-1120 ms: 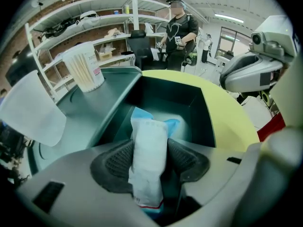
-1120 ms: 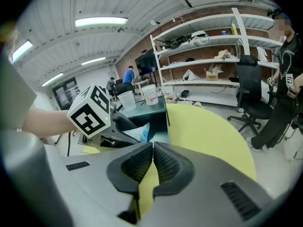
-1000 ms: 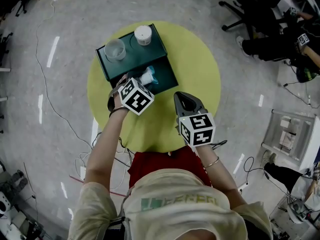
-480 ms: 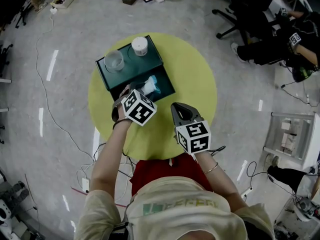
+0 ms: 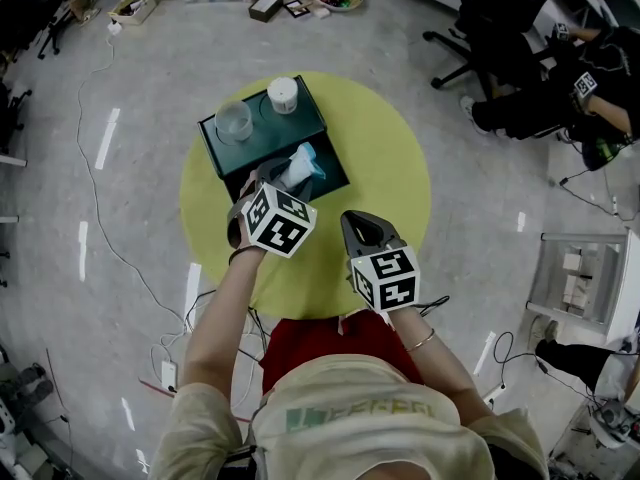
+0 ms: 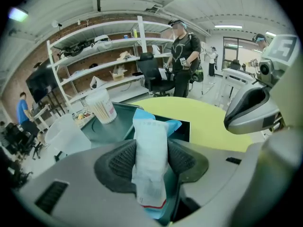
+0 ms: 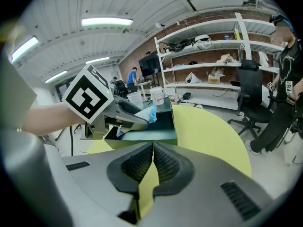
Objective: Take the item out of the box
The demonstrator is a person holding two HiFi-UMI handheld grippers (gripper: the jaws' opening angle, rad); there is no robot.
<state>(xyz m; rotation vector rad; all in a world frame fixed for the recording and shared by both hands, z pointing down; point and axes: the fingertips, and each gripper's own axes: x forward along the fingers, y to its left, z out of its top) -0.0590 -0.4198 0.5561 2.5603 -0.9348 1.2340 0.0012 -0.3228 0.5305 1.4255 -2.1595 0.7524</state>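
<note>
A white and light-blue packet point(image 6: 150, 160) stands upright between the pads of my left gripper point(image 6: 150, 163), which is shut on it. In the head view the packet point(image 5: 300, 165) sits over the open compartment of the dark green box point(image 5: 335, 176), on the round yellow table point(image 5: 390, 168). My left gripper point(image 5: 272, 175) reaches into that compartment from the near side. My right gripper point(image 7: 152, 163) is shut with nothing between its pads. It hovers above the table near the front, to the right of the box point(image 7: 151, 135); the head view shows it too point(image 5: 362, 226).
On the box's closed far half stand a clear plastic cup point(image 5: 233, 120) and a white jar of cotton swabs point(image 5: 283, 93). Cables point(image 5: 95, 148) run over the floor at left. People and office chairs point(image 5: 520, 78) are at the far right, with shelves point(image 7: 222, 60) beyond.
My left gripper has closed on the packet and raised it a little inside the open compartment. The right gripper has stayed where it was.
</note>
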